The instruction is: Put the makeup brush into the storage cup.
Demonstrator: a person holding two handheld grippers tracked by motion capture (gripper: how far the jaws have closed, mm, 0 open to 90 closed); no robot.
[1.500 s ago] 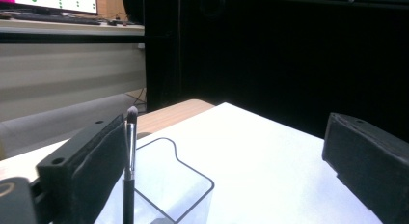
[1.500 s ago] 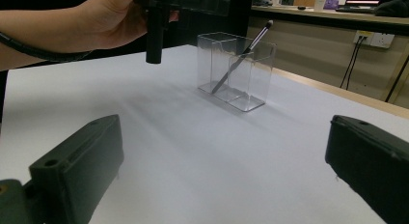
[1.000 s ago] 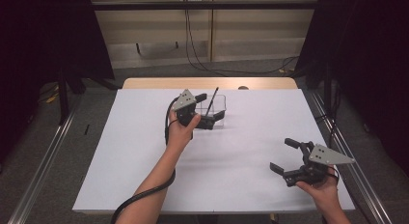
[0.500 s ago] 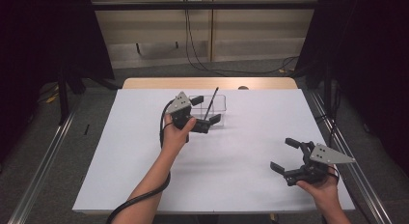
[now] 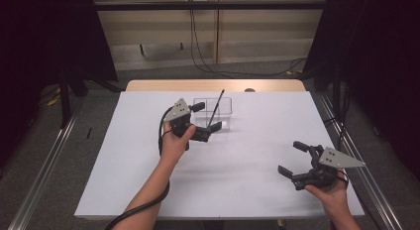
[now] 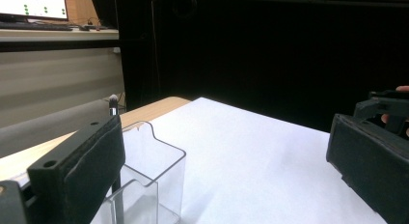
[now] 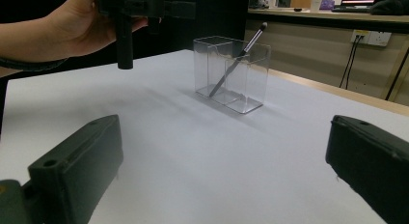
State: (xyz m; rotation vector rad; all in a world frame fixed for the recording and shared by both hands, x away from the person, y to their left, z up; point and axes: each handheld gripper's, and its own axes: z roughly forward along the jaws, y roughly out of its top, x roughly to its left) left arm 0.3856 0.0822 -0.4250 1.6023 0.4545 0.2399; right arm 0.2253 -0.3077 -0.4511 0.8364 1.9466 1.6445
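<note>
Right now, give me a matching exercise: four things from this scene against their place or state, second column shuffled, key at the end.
Things:
1. left gripper
2. right gripper
3. brush
4. clear holder

Places or states:
A. leans tilted inside a compartment
B. stands on the white table cover, toward the far edge
C. jaws open, right beside the holder
D. jaws open, at the near right of the table, away from the holder

Pairs: 1-C, 2-D, 3-A, 4-B

white table cover [image 5: 247,155], perhaps paper
</note>
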